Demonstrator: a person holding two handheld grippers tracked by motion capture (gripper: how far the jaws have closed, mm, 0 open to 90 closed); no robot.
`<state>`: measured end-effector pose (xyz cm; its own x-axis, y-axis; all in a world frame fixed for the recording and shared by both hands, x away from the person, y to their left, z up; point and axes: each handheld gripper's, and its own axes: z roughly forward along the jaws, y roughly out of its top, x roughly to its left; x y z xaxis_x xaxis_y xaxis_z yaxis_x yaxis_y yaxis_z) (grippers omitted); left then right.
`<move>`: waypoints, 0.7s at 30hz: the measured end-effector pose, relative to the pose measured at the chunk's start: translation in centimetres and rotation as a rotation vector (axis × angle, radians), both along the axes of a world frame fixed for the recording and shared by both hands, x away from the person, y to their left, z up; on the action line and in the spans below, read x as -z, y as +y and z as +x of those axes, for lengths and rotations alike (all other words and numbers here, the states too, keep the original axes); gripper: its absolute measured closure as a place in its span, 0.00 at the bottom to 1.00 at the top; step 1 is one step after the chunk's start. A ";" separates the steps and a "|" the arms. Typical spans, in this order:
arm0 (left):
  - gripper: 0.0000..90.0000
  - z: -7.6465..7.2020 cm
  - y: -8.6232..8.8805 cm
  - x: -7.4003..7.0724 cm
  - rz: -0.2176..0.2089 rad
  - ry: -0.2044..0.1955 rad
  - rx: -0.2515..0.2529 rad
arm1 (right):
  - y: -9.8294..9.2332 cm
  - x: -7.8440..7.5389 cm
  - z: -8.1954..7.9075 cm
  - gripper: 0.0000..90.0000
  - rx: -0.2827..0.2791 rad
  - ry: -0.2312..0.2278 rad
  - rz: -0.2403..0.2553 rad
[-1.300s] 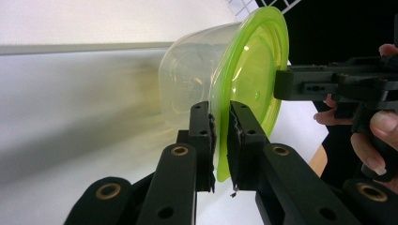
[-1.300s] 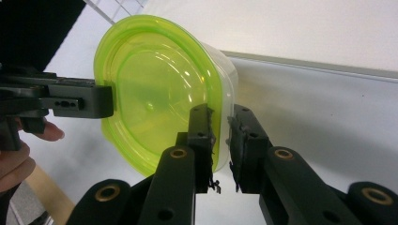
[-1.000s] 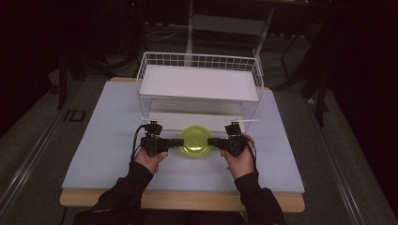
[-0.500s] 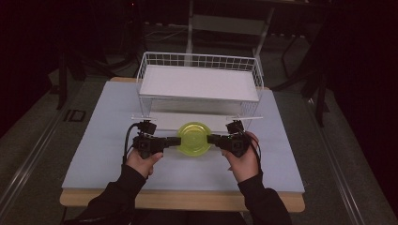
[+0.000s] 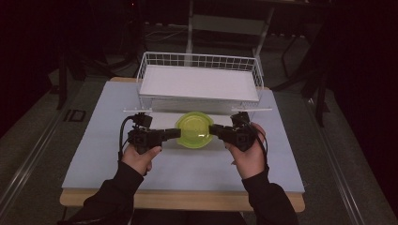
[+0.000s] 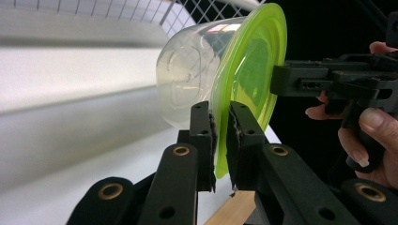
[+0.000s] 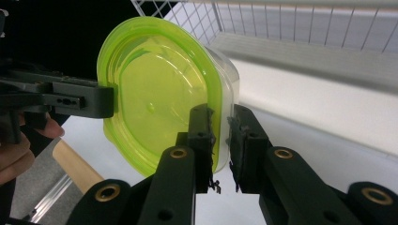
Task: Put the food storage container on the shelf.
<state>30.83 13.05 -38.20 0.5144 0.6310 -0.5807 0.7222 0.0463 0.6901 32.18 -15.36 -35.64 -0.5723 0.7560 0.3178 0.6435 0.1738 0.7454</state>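
1. Clear container with a green lid [image 5: 193, 130] sits between the two tongs, just in front of the wire basket [image 5: 199, 80], over the white bench [image 5: 94, 136]. The gripper views show it tipped on edge, lid facing the person. Whether it is lifted or touching the bench cannot be told.
2. Left tongs [image 6: 219, 140]: jaws pressed together on the lid's rim at one side, rim sandwiched between the pads.
3. Right tongs [image 7: 220, 136]: jaws likewise pinching the rim on the opposite side. Both grips are thin edge grips on the flange only.
4. Risk, judged: the lid may be flexible; if the two tongs pull apart or twist unevenly, the lid could peel off the tub and the tub would drop to the bench. A shallow bite could also slip if either hand rotates.
5. Risk, judged: the basket's front wall is close behind; a forward push could knock the tub against the wire.
6. Hard to make out: whether the lid is fully sealed, and whether the tub holds anything; it looks empty. Room beyond the bench is dark.
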 end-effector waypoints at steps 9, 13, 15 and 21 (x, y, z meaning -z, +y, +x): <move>0.92 1.9 0.2 -2.7 -0.018 0.000 -0.038 | 0.4 -2.6 2.0 0.89 0.024 0.000 0.020; 0.92 3.1 0.2 -3.9 -0.033 -0.005 -0.052 | 0.5 -3.8 3.1 0.89 0.045 -0.002 0.033; 0.92 3.5 0.2 -4.1 -0.033 -0.010 -0.055 | 0.5 -4.1 3.4 0.89 0.048 -0.003 0.032; 0.92 6.0 -0.4 -6.0 -0.048 0.000 -0.069 | 0.3 -6.0 5.6 0.88 0.097 -0.002 0.039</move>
<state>36.80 12.66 -32.23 0.4706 0.6366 -0.6110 0.7160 0.1293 0.6861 37.75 -15.02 -29.68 -0.4980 0.7947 0.3471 0.6545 0.0819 0.7516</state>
